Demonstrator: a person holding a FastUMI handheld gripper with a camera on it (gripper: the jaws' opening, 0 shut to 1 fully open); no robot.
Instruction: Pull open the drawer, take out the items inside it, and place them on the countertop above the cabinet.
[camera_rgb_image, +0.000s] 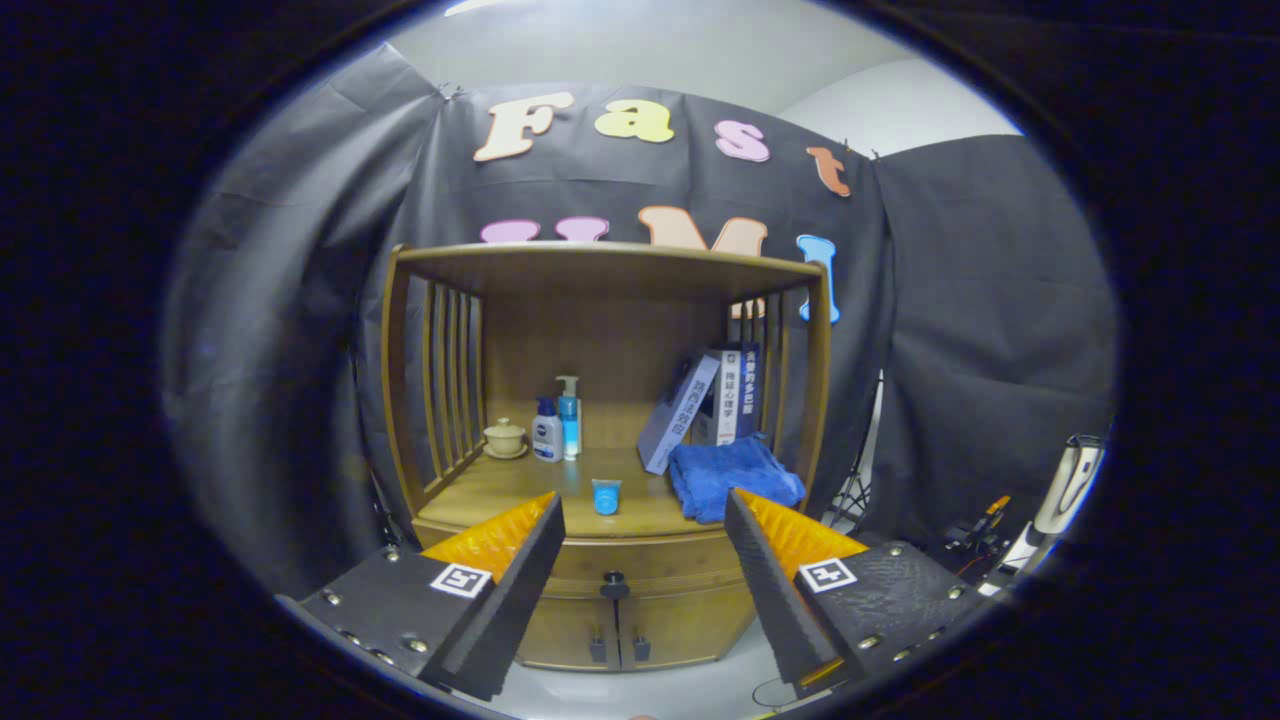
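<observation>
Gripper view: spread, empty fingers partly hide the closed drawer.

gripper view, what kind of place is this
Likely a staged recording booth, not a home: black cloth wall behind a wooden cabinet, drawer knob between the open gripper jaws, stand gear beside.
</observation>
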